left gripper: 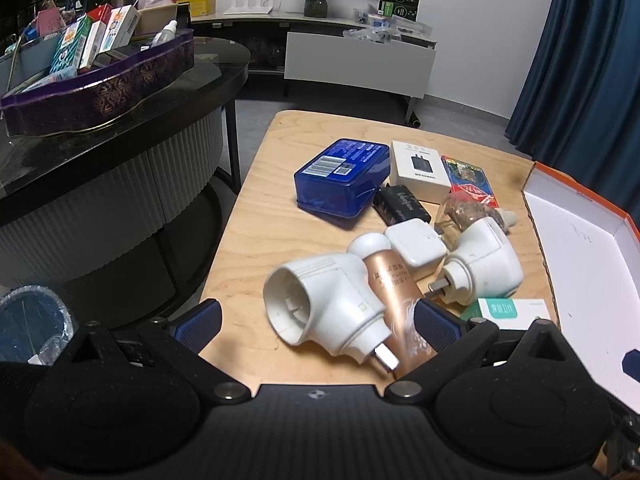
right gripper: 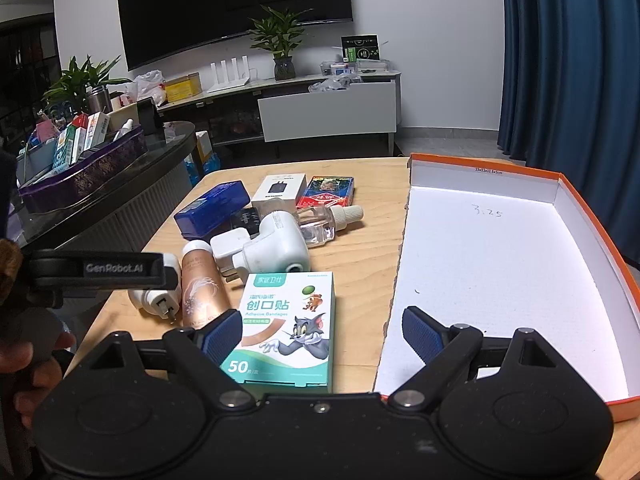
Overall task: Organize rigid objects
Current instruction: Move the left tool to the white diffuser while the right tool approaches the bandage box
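1. The left gripper (left gripper: pixel 318 322) is spread wide and holds nothing; between its blue pads lie a white plug-in device (left gripper: pixel 324 306) and a rose-gold tube (left gripper: pixel 394 292) on the wooden table (left gripper: pixel 256 240).
2. The right gripper (right gripper: pixel 320 336) is likewise released and empty, hovering over a bandage box (right gripper: pixel 286 332) and the edge of an open orange-rimmed box lid (right gripper: pixel 500 272).
3. The bandage box reads "Adhesive Bandages" and "50", with cartoon cat and mouse figures.
4. "3.25" is handwritten inside the lid.
5. Only the right view shows "GenRobot.AI" on the left gripper's side, the TV (right gripper: pixel 232 8), and a clear liquid bottle (right gripper: pixel 324 222).
6. The left view shows a barcode on the blue tin (left gripper: pixel 342 178) and a bin (left gripper: pixel 32 320) beside the table.
7. A white charger box (left gripper: pixel 420 170) and a card pack (left gripper: pixel 468 180) sit just beside each other.
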`<control>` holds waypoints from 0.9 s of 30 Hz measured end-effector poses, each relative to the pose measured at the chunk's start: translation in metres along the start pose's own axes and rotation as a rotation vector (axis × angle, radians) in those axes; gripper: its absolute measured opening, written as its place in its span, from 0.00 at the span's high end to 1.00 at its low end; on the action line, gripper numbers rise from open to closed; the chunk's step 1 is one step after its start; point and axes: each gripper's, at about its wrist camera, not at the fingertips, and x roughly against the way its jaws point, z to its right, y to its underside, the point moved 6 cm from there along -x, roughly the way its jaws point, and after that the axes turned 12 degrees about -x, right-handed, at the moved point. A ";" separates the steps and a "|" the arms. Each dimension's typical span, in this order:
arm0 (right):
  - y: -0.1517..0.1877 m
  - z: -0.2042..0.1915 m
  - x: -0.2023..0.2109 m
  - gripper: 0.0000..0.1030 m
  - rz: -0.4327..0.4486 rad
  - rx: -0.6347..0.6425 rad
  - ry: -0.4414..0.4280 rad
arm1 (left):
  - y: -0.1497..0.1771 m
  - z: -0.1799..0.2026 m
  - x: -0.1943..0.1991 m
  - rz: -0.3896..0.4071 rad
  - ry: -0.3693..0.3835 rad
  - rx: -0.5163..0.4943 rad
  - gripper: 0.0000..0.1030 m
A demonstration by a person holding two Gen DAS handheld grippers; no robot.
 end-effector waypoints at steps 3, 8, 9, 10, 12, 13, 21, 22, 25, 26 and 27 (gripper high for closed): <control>0.001 0.000 -0.001 0.01 -0.007 0.006 0.005 | -0.002 0.000 -0.006 0.006 -0.011 -0.009 0.00; 0.001 0.000 -0.004 0.01 0.005 0.017 0.003 | 0.002 -0.011 -0.014 -0.016 -0.027 -0.007 0.00; 0.001 0.000 -0.005 0.01 0.006 0.017 0.002 | 0.004 -0.013 -0.015 -0.019 -0.023 -0.003 0.00; 0.001 0.000 -0.005 0.01 0.011 0.018 0.000 | 0.006 -0.016 -0.015 -0.025 -0.023 -0.004 0.00; 0.001 -0.001 -0.008 0.01 0.005 0.023 0.000 | 0.008 -0.019 -0.016 -0.028 -0.020 -0.006 0.00; 0.001 -0.002 -0.009 0.01 0.001 0.025 -0.002 | 0.008 -0.021 -0.016 -0.032 -0.030 -0.019 0.00; 0.004 -0.015 -0.023 0.01 -0.035 0.060 -0.013 | 0.005 -0.016 -0.034 -0.010 -0.010 -0.080 0.00; 0.004 -0.016 -0.026 0.01 -0.042 0.057 -0.018 | 0.006 -0.015 -0.035 -0.006 -0.013 -0.101 0.02; 0.007 -0.018 -0.034 0.01 -0.070 0.056 -0.018 | 0.008 -0.013 -0.037 0.008 -0.008 -0.144 0.13; 0.007 -0.019 -0.037 0.01 -0.069 0.049 -0.024 | 0.007 -0.012 -0.037 0.016 0.002 -0.152 0.16; 0.007 -0.020 -0.040 0.01 -0.074 0.041 -0.028 | 0.006 -0.010 -0.036 0.028 0.010 -0.158 0.24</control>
